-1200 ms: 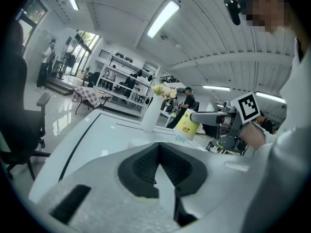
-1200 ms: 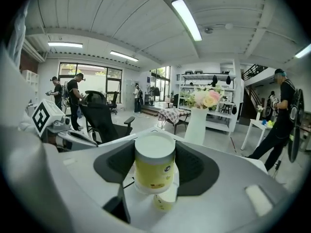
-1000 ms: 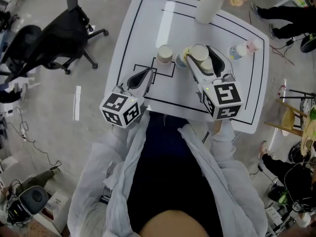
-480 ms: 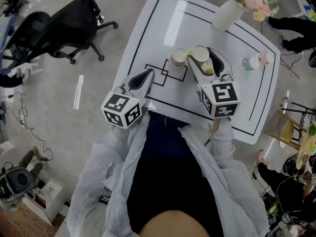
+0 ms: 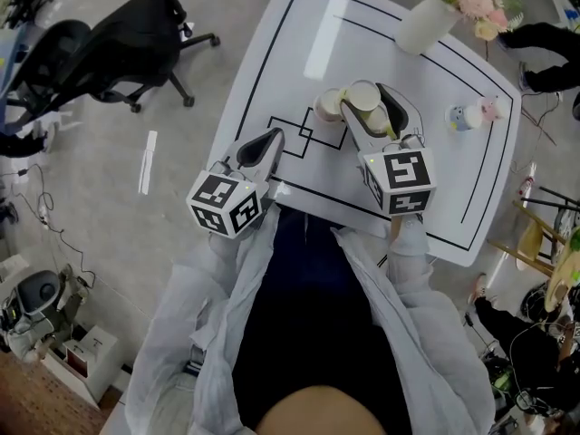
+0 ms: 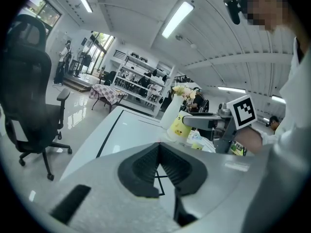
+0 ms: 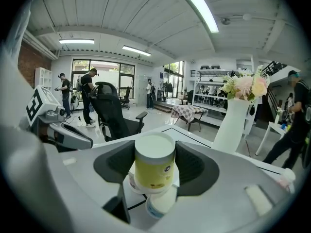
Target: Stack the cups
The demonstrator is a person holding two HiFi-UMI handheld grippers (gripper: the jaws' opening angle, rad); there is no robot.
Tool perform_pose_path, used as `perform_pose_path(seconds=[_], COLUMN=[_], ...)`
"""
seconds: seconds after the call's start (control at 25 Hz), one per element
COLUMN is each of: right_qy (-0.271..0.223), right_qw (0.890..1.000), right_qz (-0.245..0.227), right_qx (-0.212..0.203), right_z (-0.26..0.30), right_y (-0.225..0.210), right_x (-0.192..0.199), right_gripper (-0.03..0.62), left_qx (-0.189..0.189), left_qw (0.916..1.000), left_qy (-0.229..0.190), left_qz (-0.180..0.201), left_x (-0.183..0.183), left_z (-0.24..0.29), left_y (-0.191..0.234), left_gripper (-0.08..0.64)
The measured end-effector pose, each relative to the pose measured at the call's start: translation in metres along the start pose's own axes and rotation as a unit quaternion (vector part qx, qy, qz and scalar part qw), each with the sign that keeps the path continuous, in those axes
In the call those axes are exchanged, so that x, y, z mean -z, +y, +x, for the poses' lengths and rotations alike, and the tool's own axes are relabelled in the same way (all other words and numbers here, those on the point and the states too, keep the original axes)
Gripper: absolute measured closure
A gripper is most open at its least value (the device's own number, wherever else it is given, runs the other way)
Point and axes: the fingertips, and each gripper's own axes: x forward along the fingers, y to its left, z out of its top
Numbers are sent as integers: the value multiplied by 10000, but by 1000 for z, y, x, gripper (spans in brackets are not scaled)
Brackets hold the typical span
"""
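My right gripper (image 5: 369, 91) is shut on a yellow paper cup (image 5: 365, 98), held bottom-up above the white table (image 5: 272, 53). In the right gripper view the cup (image 7: 154, 171) sits between both pads of that gripper (image 7: 154, 152). A white cup with a blue edge (image 7: 159, 205) and part of another cup (image 7: 130, 182) lie just beneath it. A cream cup (image 5: 327, 106) stands on the table close to the held cup's left. My left gripper (image 5: 272, 134) hovers near the table's front edge, shut and holding nothing; its tips (image 6: 158, 147) meet.
A white vase with pink flowers (image 5: 426, 21) stands at the far right corner, and small figurines (image 5: 476, 113) are at the right edge. Black lines are marked on the tabletop. A black office chair (image 5: 91, 57) stands on the floor to the left.
The right gripper and its yellow cup have come closer to the cream cup on the table. The left gripper has barely moved.
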Motion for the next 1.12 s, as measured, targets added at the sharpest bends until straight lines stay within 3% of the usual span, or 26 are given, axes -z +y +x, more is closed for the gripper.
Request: perform_pose_path(seconds=[0.56, 0.88, 1.12], right_qy=[-163, -302, -407], right_qw=[9995, 9991, 9983], right_qz=[246, 291, 330], right_qx=[74, 46, 243], right_z=[0, -1, -15], right_y=[0, 3, 1], right_x=[1, -1, -5], right_gripper=[316, 179, 164], left_qx=[5, 122, 469], left_qw=[10000, 9999, 9988], left_qy=[2, 30, 129], left_qz=[-43, -20, 84], left_x=[3, 2, 3], left_z=[-1, 1, 7], left_y=[-1, -6, -22], left_gripper=[563, 563, 563])
